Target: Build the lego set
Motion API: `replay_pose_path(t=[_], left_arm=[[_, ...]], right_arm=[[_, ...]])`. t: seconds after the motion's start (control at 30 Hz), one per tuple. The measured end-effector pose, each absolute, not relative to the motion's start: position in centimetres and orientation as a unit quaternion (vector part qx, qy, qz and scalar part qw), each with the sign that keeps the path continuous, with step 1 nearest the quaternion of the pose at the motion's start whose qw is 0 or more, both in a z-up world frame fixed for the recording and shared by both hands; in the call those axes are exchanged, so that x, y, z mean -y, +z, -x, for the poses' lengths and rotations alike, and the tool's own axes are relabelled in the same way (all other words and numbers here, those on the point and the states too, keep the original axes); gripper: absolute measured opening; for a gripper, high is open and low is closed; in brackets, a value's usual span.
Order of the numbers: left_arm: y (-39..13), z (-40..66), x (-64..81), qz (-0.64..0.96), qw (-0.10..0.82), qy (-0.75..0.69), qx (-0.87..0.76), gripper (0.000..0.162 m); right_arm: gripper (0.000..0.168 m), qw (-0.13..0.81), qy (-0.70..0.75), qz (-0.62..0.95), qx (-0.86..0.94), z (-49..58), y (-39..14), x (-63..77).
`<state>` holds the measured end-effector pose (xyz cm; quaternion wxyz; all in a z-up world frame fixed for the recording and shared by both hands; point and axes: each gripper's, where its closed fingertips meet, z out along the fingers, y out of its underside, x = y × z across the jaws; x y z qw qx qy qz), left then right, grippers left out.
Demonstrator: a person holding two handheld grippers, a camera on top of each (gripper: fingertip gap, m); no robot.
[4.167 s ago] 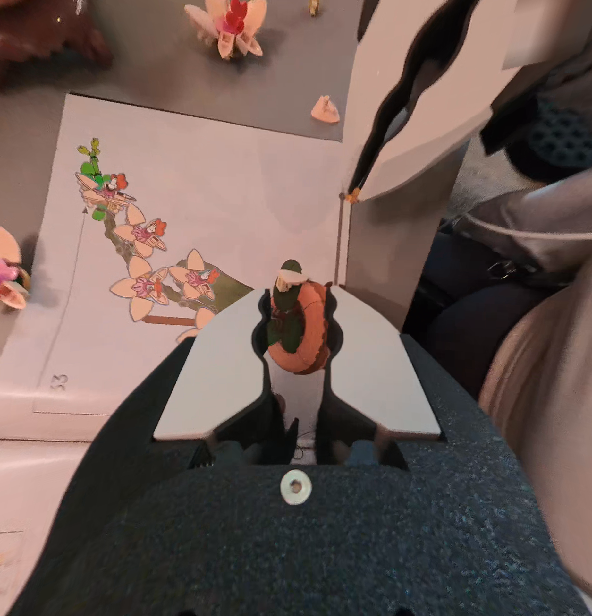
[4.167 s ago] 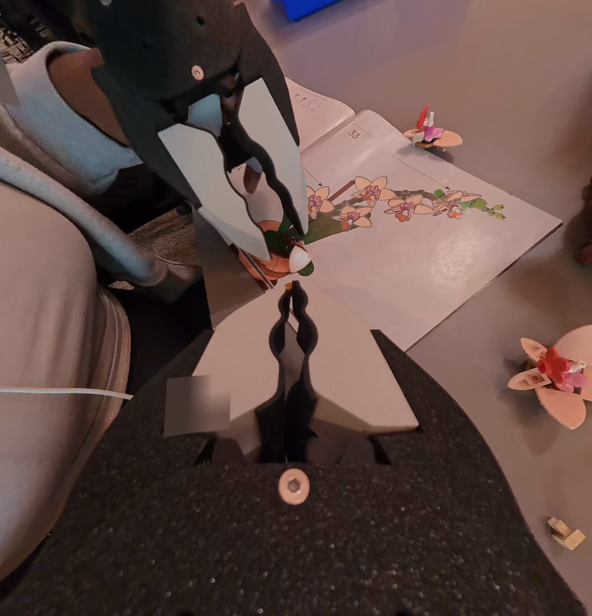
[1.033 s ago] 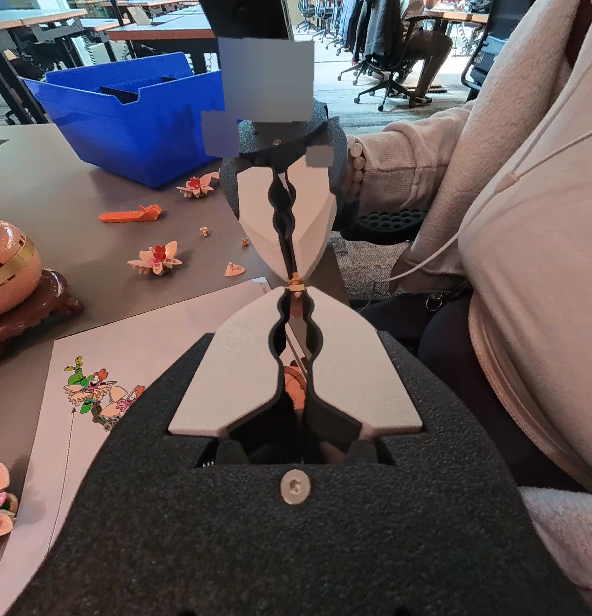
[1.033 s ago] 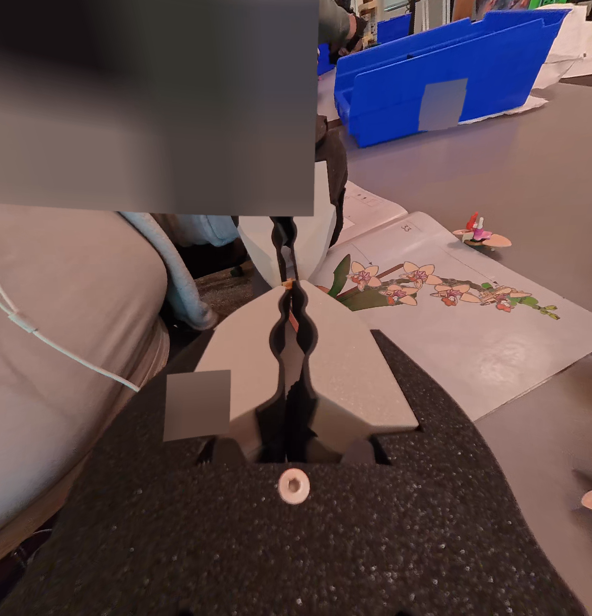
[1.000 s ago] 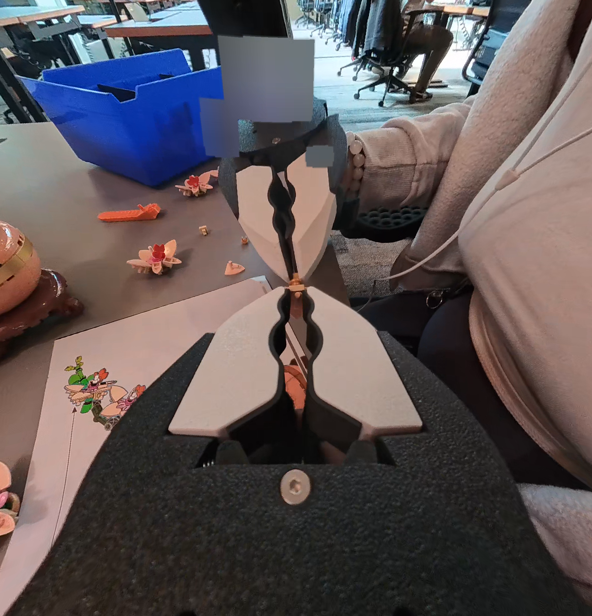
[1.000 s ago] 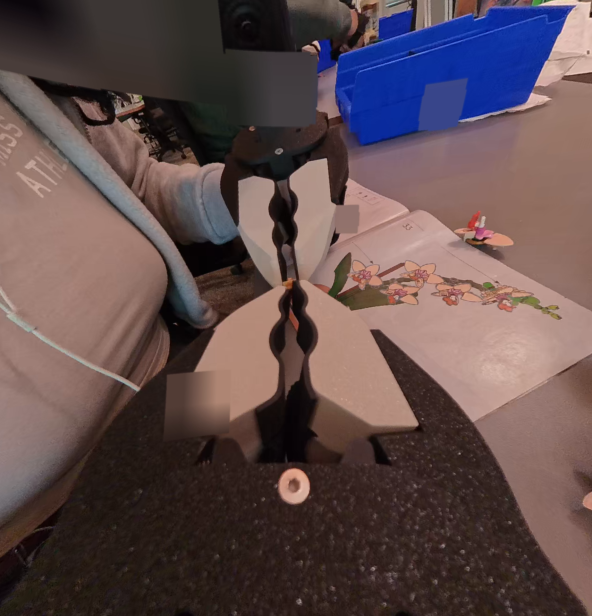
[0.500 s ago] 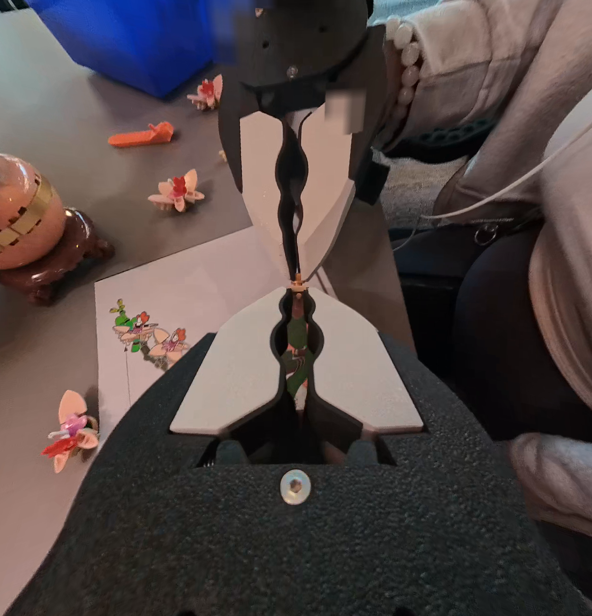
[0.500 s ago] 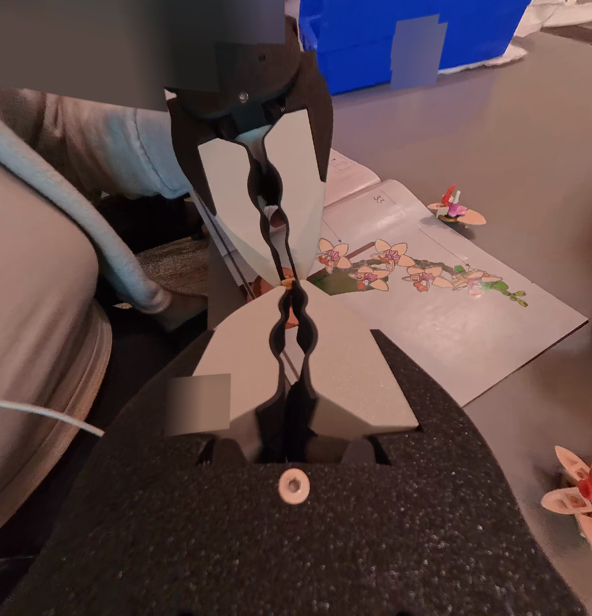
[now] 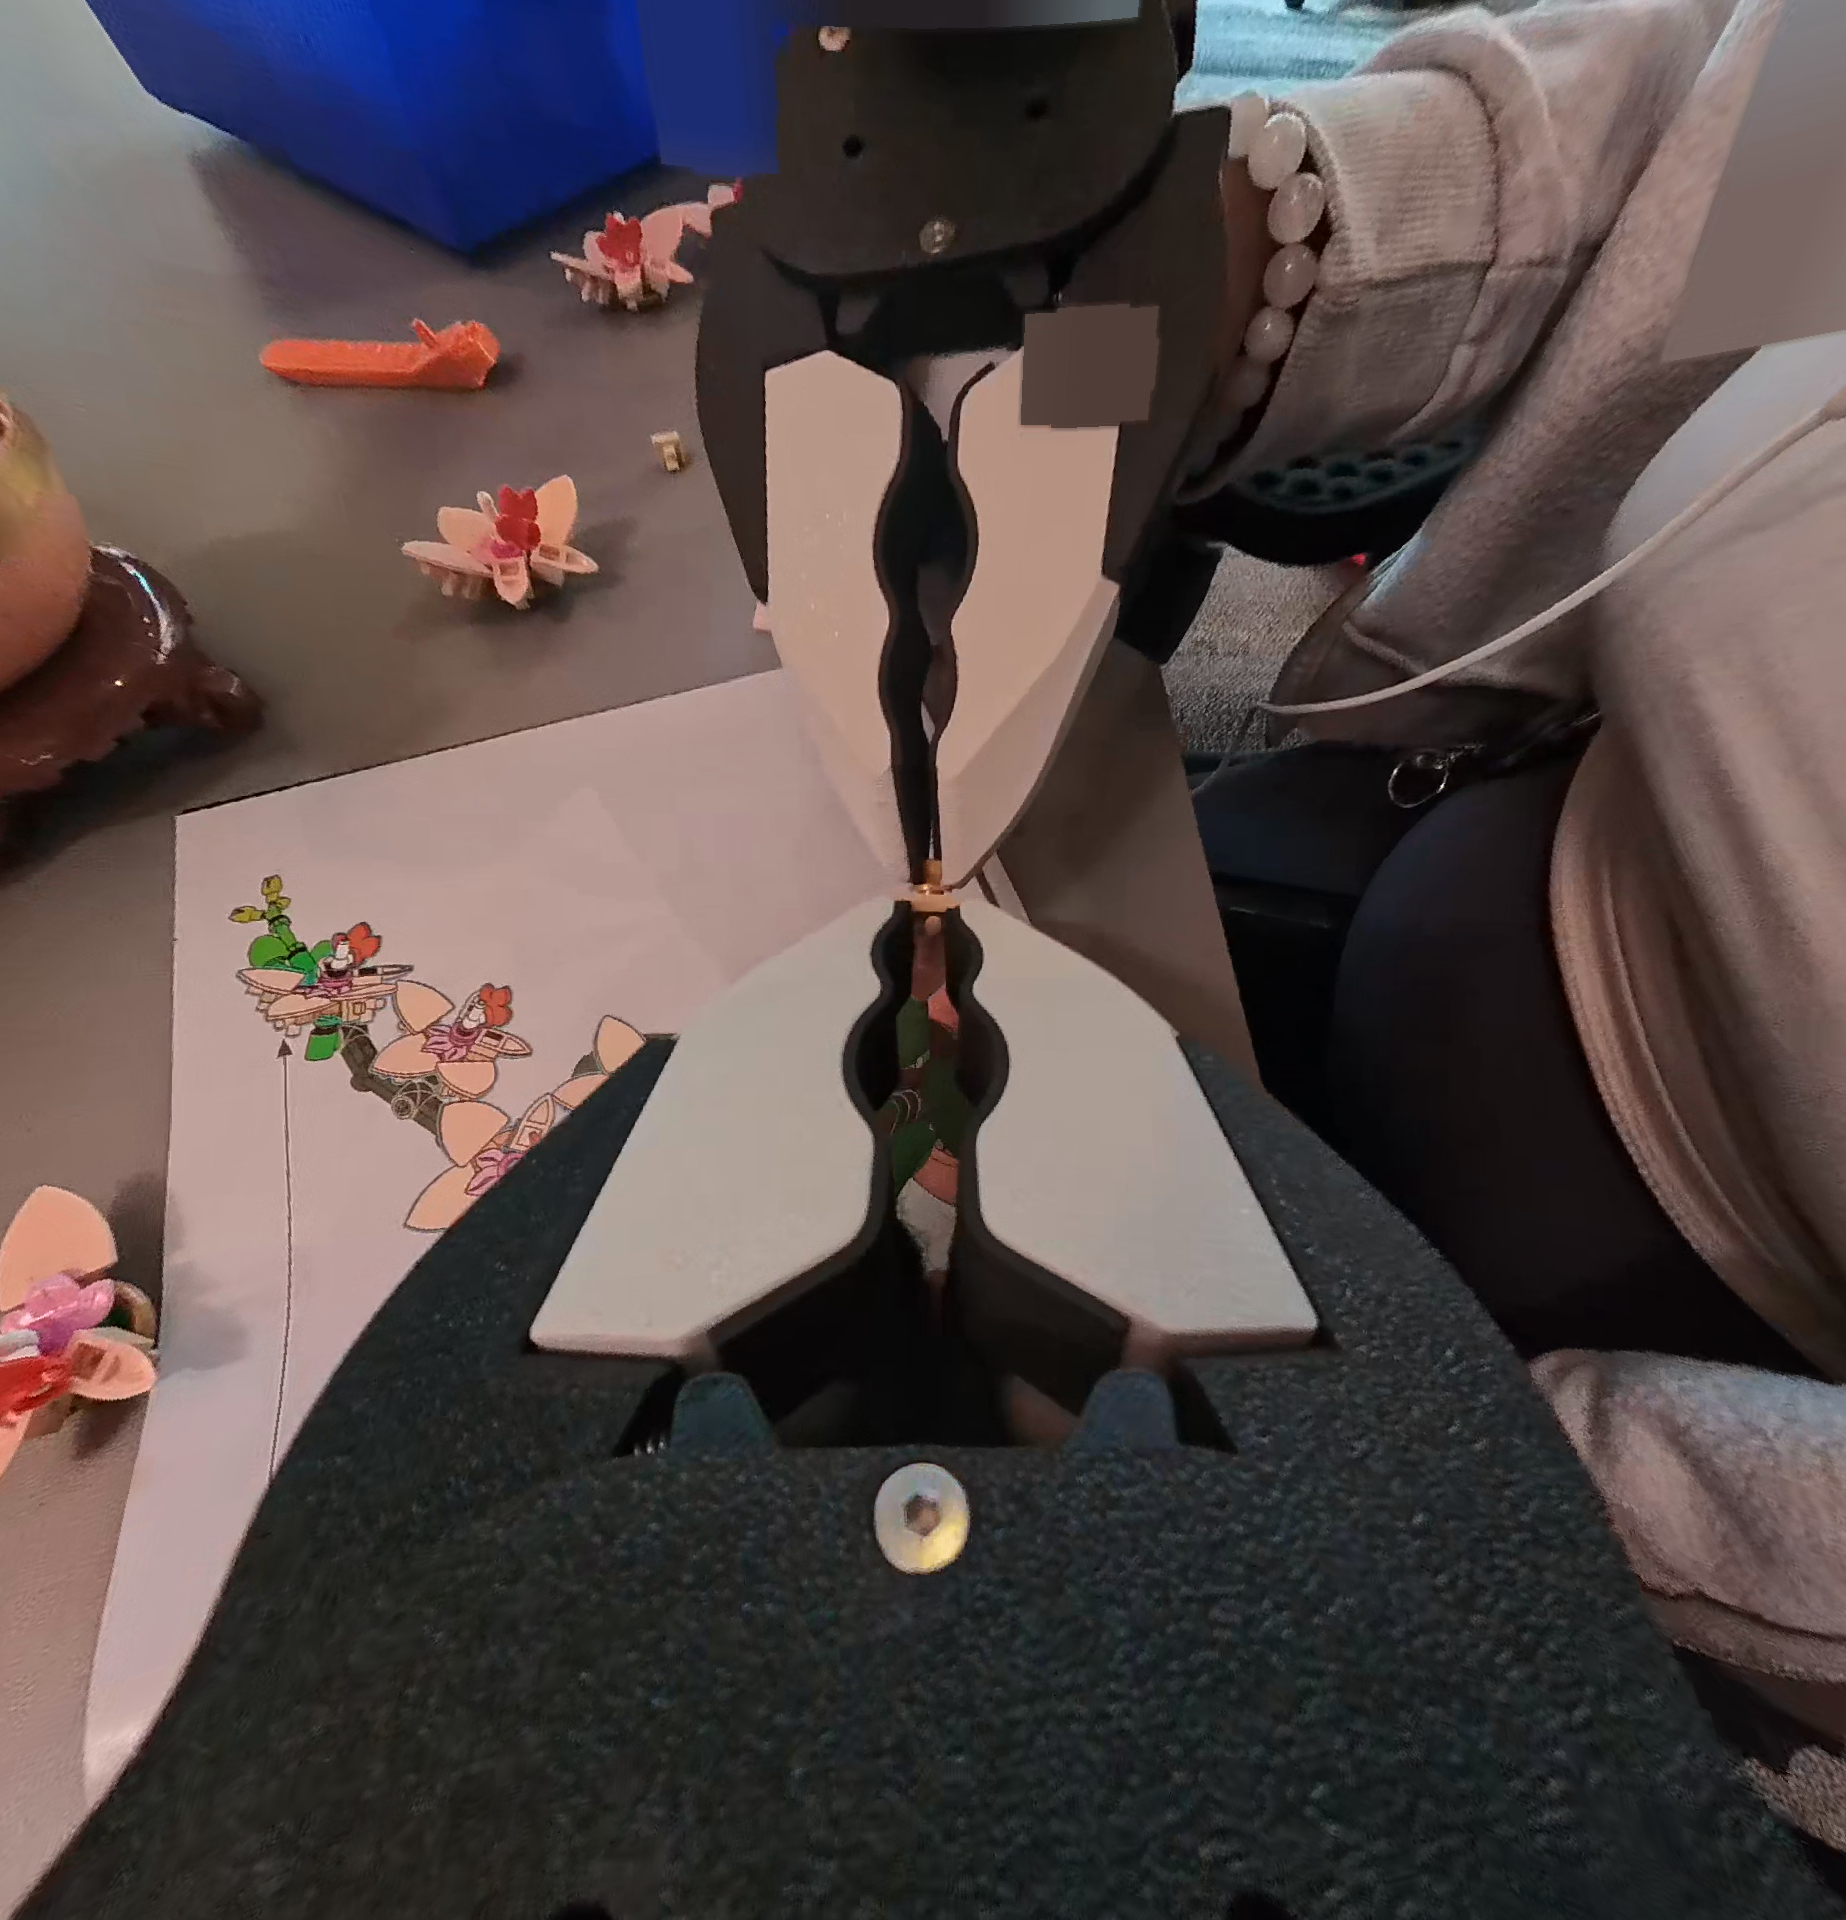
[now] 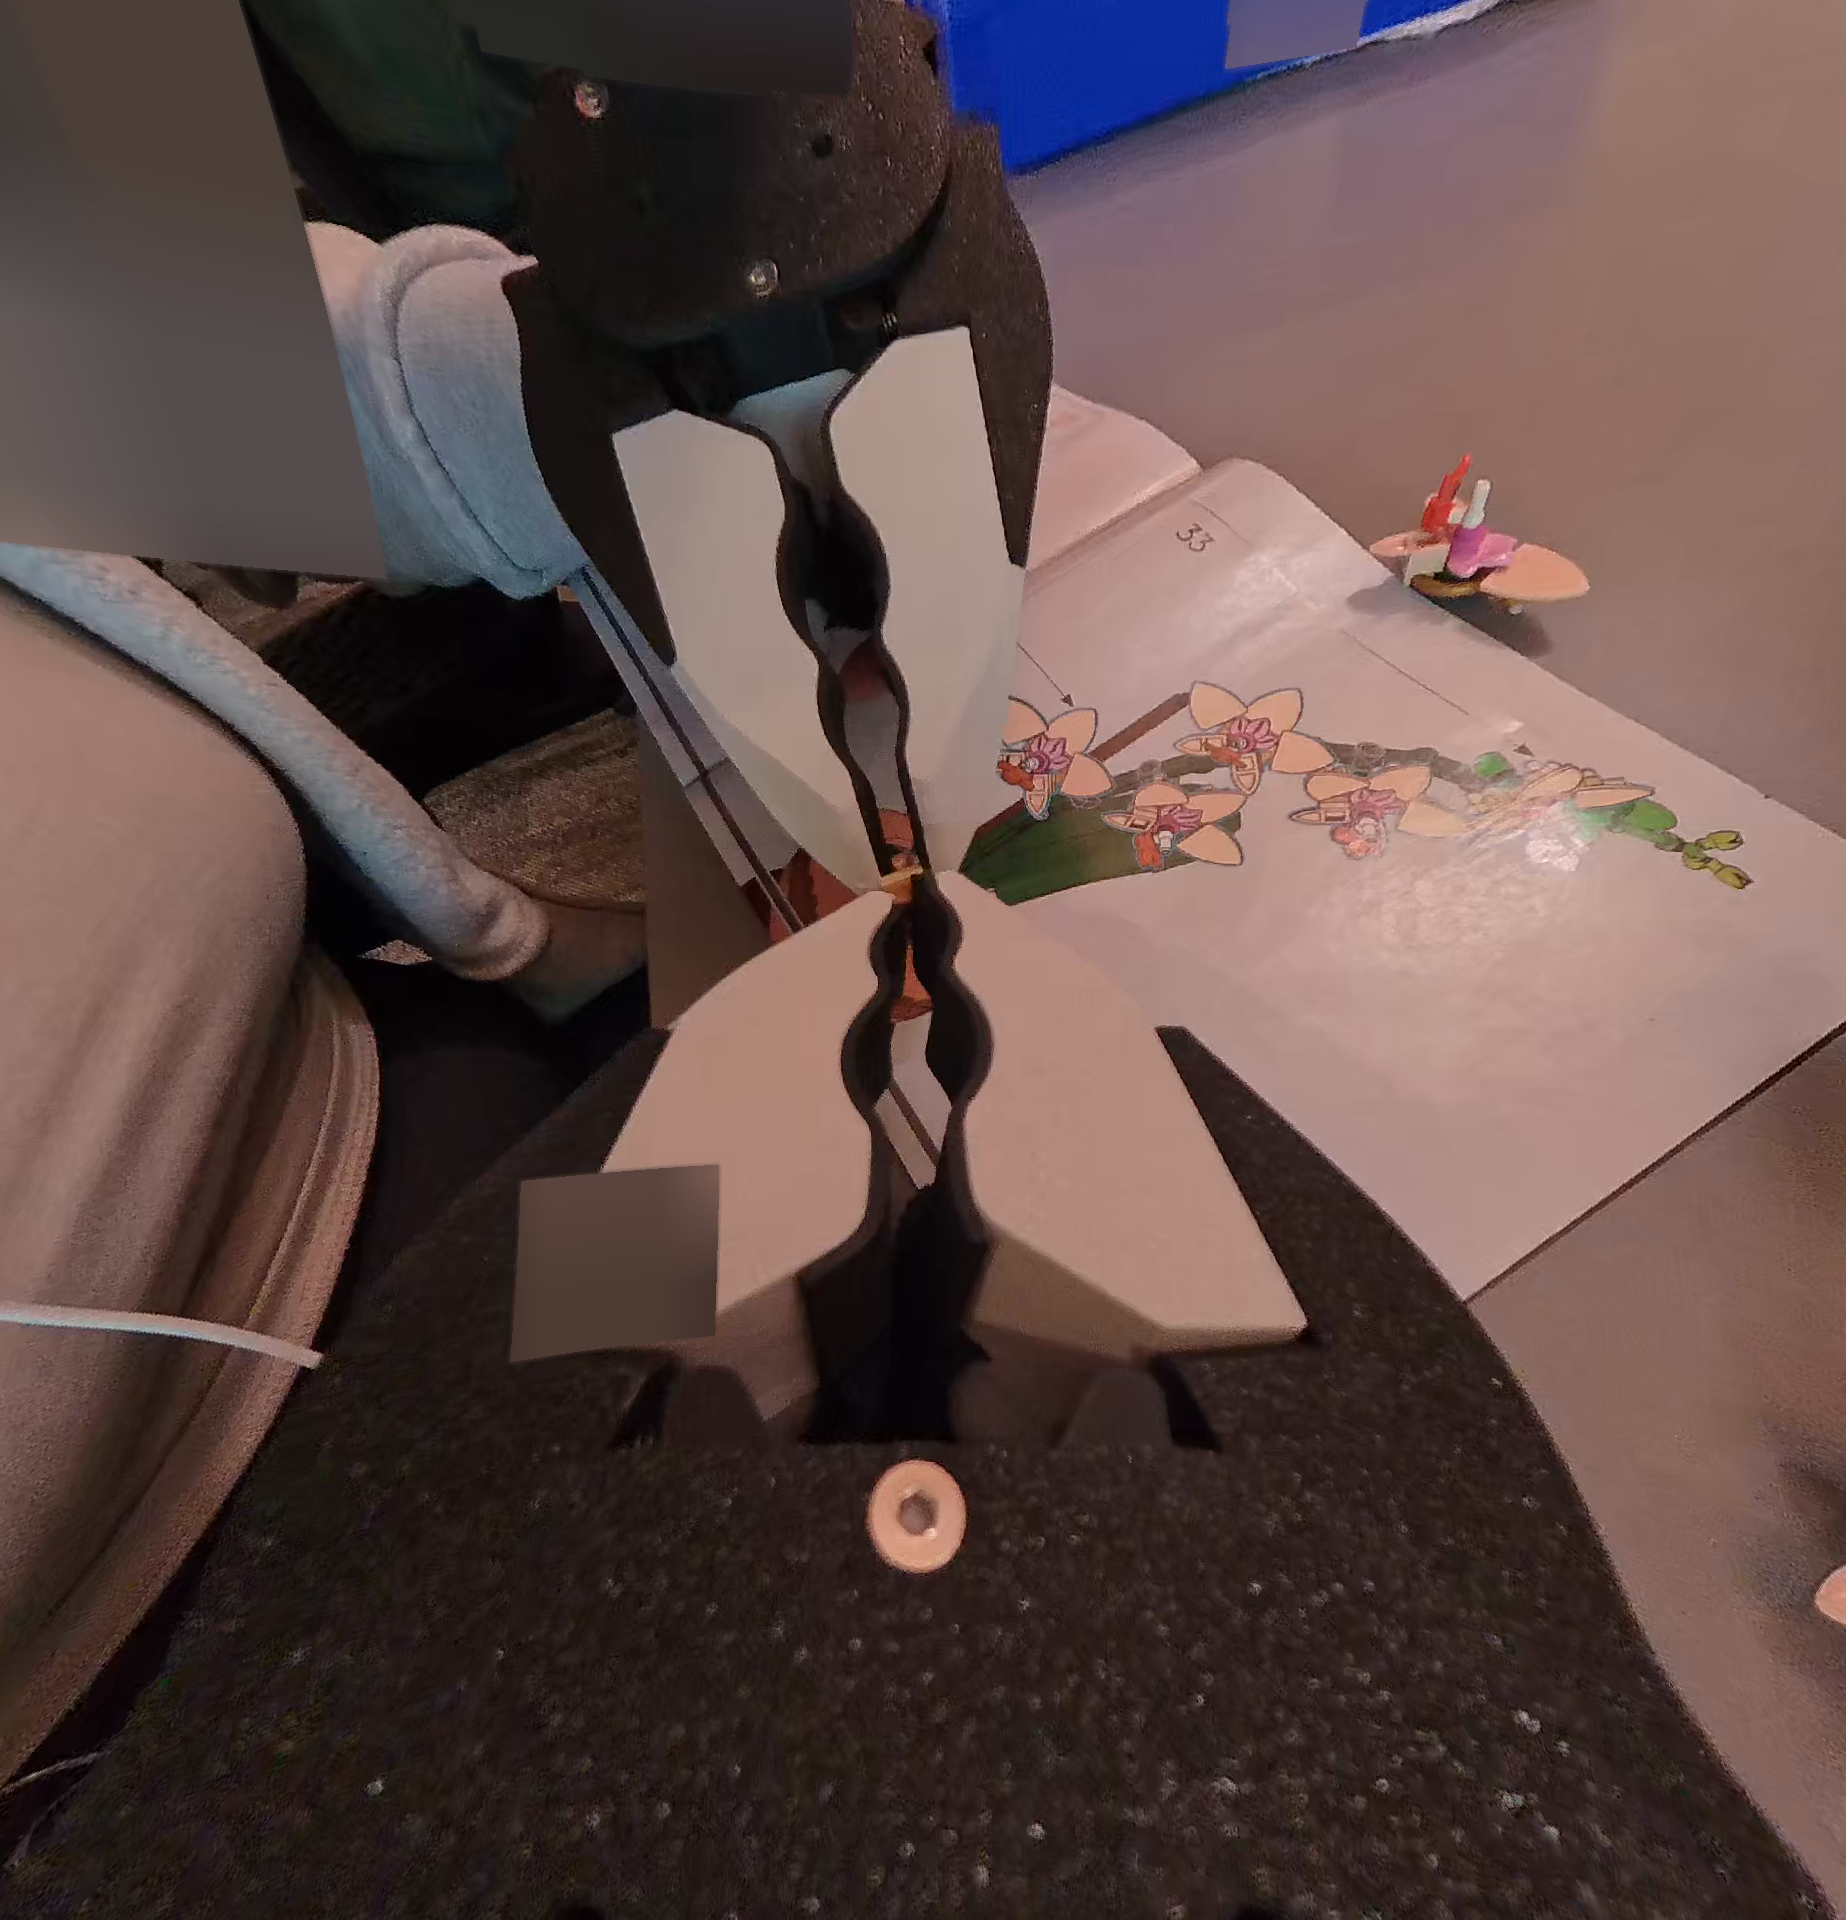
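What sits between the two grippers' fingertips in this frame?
A tiny tan-and-gold lego piece, pinched where the left gripper and right gripper meet tip to tip. Both wrist views show it, clearest in the left.

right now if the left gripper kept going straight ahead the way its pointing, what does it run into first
The right gripper, tip to tip with the left gripper. Both are shut on a tiny tan piece between their tips, so pushing forward drives straight into the right one's fingertips.
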<state>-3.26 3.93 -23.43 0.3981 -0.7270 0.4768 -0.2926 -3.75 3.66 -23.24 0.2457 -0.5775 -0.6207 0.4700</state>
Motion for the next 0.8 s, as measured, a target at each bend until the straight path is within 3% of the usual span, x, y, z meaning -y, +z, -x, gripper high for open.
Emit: replay_pose_path(t=[0.8], left_arm=[[-20.7,2.9,-3.4,0.697,0.441,-0.329,-0.460,0.004]], right_arm=[[0.001,0.253,0.522,0.535,0.614,3.8,-20.9,-3.0]])
